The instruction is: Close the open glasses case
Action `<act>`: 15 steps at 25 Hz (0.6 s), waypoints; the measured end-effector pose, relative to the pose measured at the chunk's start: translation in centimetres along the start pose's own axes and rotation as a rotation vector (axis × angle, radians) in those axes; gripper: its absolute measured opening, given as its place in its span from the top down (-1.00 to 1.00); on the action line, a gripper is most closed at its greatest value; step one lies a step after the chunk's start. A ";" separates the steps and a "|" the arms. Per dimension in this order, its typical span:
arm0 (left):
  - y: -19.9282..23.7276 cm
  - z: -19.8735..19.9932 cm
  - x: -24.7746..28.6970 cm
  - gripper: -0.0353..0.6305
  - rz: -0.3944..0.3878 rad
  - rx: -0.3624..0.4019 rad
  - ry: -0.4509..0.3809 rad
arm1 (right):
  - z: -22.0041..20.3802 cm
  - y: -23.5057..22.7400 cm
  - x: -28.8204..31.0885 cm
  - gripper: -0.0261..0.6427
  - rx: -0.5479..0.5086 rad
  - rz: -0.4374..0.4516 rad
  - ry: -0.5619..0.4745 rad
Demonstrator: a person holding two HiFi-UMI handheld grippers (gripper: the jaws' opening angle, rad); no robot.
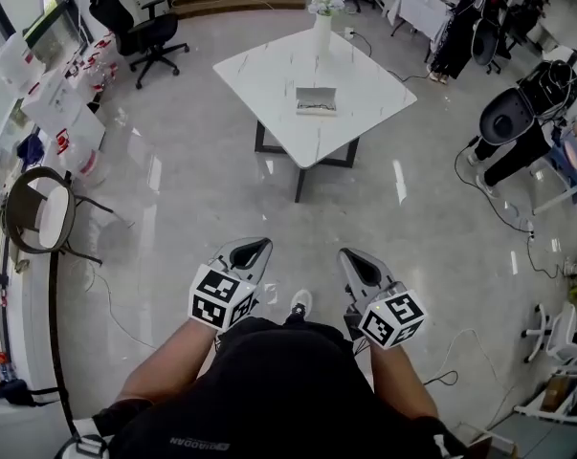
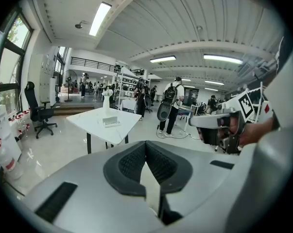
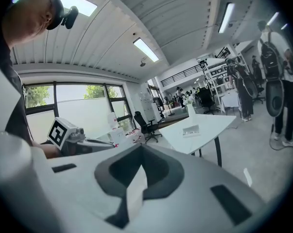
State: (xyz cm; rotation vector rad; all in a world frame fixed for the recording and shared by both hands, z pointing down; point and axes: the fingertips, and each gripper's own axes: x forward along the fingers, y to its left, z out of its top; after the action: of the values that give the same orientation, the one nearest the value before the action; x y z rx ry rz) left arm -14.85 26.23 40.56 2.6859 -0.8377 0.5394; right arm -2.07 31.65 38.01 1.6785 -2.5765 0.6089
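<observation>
Nearest the lens, the person's black-clad torso (image 1: 278, 390) and both forearms, well short of the white table (image 1: 259, 75). Left gripper (image 1: 253, 250) and right gripper (image 1: 358, 260) point toward the table, side by side over the floor, each with its jaws pressed together on nothing. Glasses case (image 1: 316, 101) lies near the table's centre, well apart from both grippers; its lid is too small to judge. White vase (image 1: 322, 29) with flowers stands at the table's far corner. Black office chair (image 1: 135, 27) stands left of the table.
</observation>
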 end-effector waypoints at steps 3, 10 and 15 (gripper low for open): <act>0.6 1.6 2.7 0.89 0.016 0.010 0.005 | 1.1 -2.9 1.2 0.93 -0.013 0.014 0.014; 0.8 2.9 8.0 0.89 0.029 0.015 0.035 | 1.9 -7.8 3.7 0.93 0.022 0.058 0.031; 1.1 3.9 10.5 0.89 0.042 0.021 0.043 | 2.2 -10.1 5.3 0.93 0.036 0.087 0.031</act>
State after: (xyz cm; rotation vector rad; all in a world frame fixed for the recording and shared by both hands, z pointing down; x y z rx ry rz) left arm -6.43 18.81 41.77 2.6706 -0.8836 0.6173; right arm 5.03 22.77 40.25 1.5606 -2.6434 0.6829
